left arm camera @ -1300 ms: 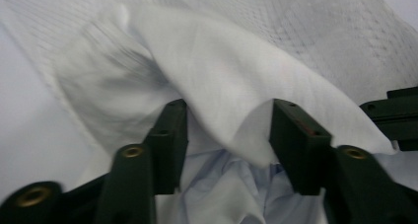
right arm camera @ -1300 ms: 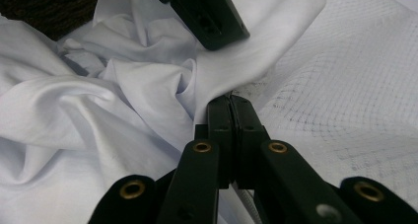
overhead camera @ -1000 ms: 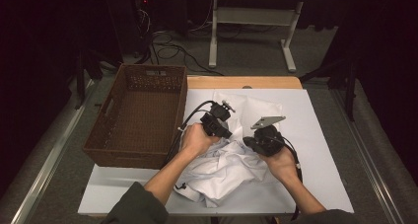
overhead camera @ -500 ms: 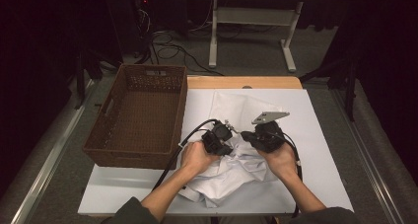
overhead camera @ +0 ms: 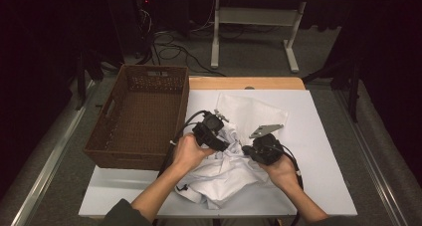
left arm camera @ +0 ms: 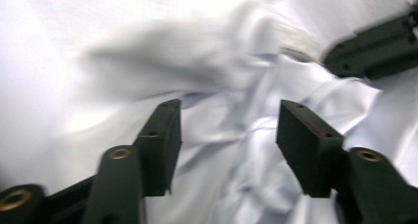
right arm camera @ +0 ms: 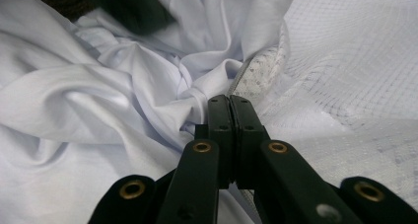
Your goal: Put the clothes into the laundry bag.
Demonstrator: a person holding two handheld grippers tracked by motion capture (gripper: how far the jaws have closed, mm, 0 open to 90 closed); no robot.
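- The left gripper point(overhead camera: 215, 131) is opening its jaws. They were shut a moment ago, and now there is a gap between them in the left gripper view, with the white cloth point(left arm camera: 236, 150) lying in the gap but not squeezed.
- The left hand point(overhead camera: 186, 151) is sliding around over the cloth. First it went toward the near edge of the table point(overhead camera: 318, 111), and now it is sitting back a little toward the basket point(overhead camera: 139, 116) side.
- The white cloth point(overhead camera: 224, 171) is changing shape. Its folds between the two grippers are bunching up more in the middle.
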